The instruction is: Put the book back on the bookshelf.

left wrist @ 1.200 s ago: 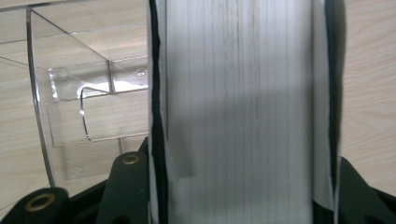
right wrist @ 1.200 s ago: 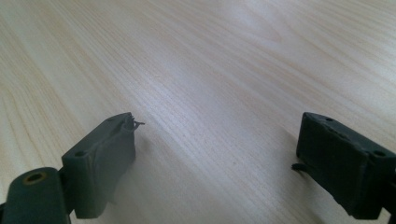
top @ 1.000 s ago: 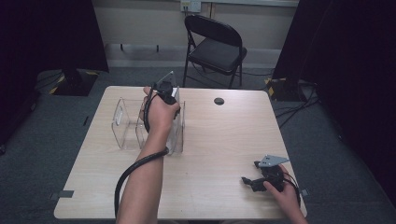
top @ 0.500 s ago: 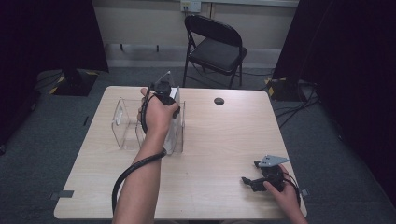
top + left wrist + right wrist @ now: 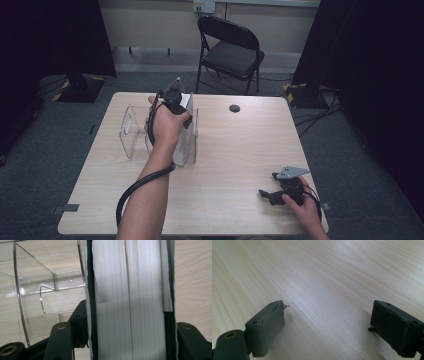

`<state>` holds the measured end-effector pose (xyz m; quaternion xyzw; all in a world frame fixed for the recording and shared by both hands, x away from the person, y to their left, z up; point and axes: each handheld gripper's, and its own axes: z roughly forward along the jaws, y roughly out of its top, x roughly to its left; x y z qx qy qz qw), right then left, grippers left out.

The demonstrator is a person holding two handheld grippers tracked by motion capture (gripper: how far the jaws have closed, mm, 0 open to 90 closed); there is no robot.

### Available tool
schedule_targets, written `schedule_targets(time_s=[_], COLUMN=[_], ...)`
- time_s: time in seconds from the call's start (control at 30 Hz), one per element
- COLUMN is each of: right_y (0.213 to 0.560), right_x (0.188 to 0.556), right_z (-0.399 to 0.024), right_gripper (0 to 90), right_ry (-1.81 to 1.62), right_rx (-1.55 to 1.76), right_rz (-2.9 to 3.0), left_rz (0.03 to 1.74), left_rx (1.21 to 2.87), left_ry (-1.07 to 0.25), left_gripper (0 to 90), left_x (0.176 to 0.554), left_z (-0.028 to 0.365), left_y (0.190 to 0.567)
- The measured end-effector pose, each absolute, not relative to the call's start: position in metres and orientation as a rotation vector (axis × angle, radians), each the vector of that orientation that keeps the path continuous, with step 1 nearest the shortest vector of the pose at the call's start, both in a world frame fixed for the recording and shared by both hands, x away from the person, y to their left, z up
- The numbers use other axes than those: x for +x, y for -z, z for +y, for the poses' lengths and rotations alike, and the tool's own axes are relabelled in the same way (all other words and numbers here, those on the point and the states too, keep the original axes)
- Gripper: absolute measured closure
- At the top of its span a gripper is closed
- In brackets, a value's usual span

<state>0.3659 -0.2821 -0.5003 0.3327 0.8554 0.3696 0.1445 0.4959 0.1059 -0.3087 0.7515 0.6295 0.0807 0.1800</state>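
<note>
Clear acrylic is what I see first: a see-through file holder [image 5: 134,131] stands on the far left part of the wooden table [image 5: 235,150], its walls upright and its compartments open at the top. My left gripper [image 5: 175,100] is over the holder's right-hand end, the hand wrapped round the body and the cable trailing back along the forearm. In the left gripper view a thick book [image 5: 130,300] stands between the two black jaws, pages towards the camera, with a dark cover on either side of the white block. It sits just beside the holder's clear wall [image 5: 35,290], on the right of it in that view; whether it is inside the end compartment or against the outside I cannot tell. The jaws have just been opening, with the book between them, and a thin strip of bare table shows between the right-hand jaw and the cover, so the pads no longer seem to press on it. My right gripper [image 5: 280,192] rests low over the near right corner of the table, well apart from the holder; in the right gripper view its jaws stand wide with bare wood grain between them.
</note>
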Motion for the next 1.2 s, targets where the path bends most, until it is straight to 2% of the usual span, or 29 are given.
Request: schedule_targets(time_s=[0.5, 1.2], right_y=[0.500, 0.500], right_x=[0.366, 0.366], right_z=[-0.282, -0.282], right_gripper=[10.9, 10.9], right_ry=[-1.065, -1.066], right_rx=[0.959, 0.958], right_rz=[2.465, 2.465], left_rz=[1.746, 1.689], left_rx=[2.135, 2.152], left_ry=[-0.235, -0.182], left_gripper=[40.7, 39.3], left_x=[0.487, 0.477], left_z=[0.108, 0.112], left_y=[0.309, 0.309])
